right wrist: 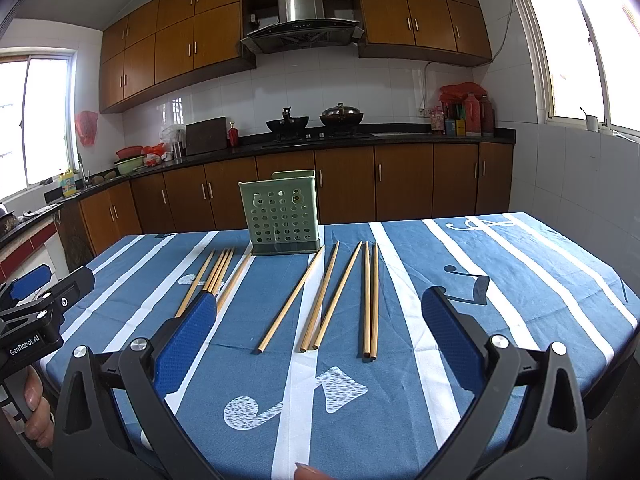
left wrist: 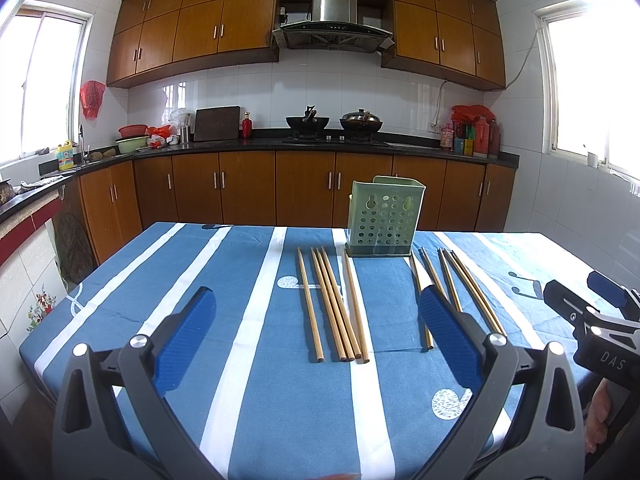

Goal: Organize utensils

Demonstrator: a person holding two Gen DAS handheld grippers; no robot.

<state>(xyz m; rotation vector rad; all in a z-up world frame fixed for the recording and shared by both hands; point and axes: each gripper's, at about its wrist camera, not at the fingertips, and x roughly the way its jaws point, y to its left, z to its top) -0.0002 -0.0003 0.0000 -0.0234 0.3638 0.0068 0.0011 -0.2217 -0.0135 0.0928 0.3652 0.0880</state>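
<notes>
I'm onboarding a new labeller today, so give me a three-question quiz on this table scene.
1. True or false: the green holder already contains chopsticks.
2. Which chopstick group lies in front of the right gripper: (a) the left group or (b) the right group?
3. Fill in: both grippers' jaws are ____.

Key: 1 false, none show in it. 2 b. 3 open; the left gripper too.

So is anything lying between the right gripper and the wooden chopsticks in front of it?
Nothing visible. The open right gripper looks straight at five loose wooden chopsticks on bare blue striped tablecloth; the green perforated utensil holder stands beyond them.
</notes>
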